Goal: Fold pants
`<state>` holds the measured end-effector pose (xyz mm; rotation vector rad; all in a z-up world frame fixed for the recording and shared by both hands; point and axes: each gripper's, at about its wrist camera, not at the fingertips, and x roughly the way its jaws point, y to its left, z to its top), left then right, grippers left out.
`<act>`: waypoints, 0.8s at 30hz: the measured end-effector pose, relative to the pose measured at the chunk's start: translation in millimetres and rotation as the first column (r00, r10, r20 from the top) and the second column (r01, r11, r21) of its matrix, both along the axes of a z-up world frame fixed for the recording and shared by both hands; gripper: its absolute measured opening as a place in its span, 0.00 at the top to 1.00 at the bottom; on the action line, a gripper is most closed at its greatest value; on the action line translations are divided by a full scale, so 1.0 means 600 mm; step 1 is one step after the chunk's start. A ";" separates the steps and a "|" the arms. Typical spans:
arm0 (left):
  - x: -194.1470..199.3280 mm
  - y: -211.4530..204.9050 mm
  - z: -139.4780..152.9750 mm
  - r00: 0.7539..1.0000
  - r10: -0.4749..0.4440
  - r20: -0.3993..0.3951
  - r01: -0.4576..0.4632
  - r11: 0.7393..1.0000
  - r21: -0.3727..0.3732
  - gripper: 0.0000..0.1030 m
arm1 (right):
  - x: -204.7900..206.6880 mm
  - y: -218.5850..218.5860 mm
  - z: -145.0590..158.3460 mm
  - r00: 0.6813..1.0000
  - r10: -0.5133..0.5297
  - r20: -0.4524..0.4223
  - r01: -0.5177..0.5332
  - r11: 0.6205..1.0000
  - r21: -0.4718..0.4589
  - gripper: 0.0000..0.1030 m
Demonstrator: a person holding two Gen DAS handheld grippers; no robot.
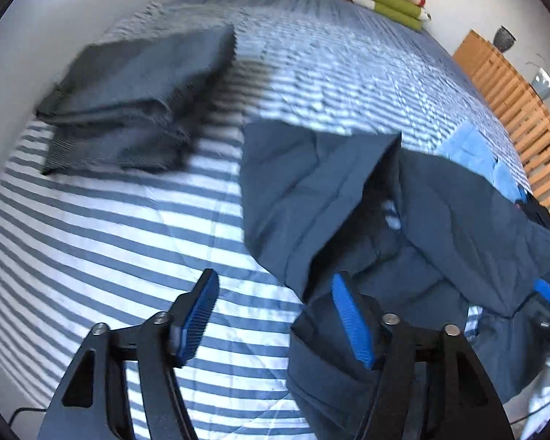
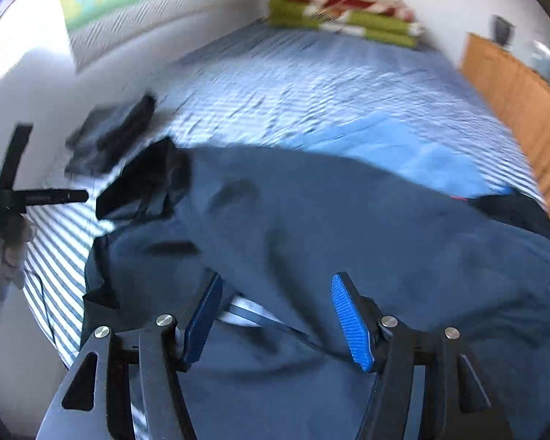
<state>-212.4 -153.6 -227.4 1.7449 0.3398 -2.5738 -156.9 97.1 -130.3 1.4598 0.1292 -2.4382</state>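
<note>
**Crumpled dark-blue pants: position against both pairs of jaws**

Item: crumpled dark navy cotton pants [image 1: 348,190], unfolded, spread over white-and-blue striped bed sheet [image 1: 110,220]. Bulk lying ahead of and to the right of left gripper [image 1: 275,315]; directly ahead of and beneath right gripper [image 2: 277,319].

Left gripper: jaws wide apart, nothing between the pads. Left pad over bare striped sheet; right pad over the pants' near edge, contact not discernible.

Right gripper: jaws moderately parted, empty. Navy cloth filling the gap below and beyond; a sliver of striped sheet showing just ahead of the left pad. Touching or hovering: cannot tell, picture blurred.

Long axis: judged roughly crosswise to both jaw lines, running left to right; one open end ahead of the left jaws, the remainder trailing right. Uncertain, given the rumpling.

Nearer hand: right, centred on the cloth; left at its margin.

Also present: stack of folded grey garments [image 1: 135,99], well ahead and left of left jaws, apart from the pants.
</note>
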 end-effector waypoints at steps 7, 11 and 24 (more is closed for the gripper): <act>-0.031 0.025 -0.055 0.999 0.017 0.039 -0.015 0.999 -0.046 0.56 | -0.047 -0.088 -0.102 0.995 0.075 0.069 -0.084 0.988 0.131 0.43; -0.063 0.013 -0.041 0.997 0.059 0.044 -0.054 0.993 -0.106 0.99 | -0.077 -0.074 -0.120 0.997 0.047 0.065 -0.059 0.978 0.201 0.53; 0.036 -0.003 0.254 0.947 -0.264 -0.185 0.159 0.882 -0.444 0.68 | -0.034 0.052 0.057 0.995 -0.013 -0.102 0.024 0.994 0.108 0.99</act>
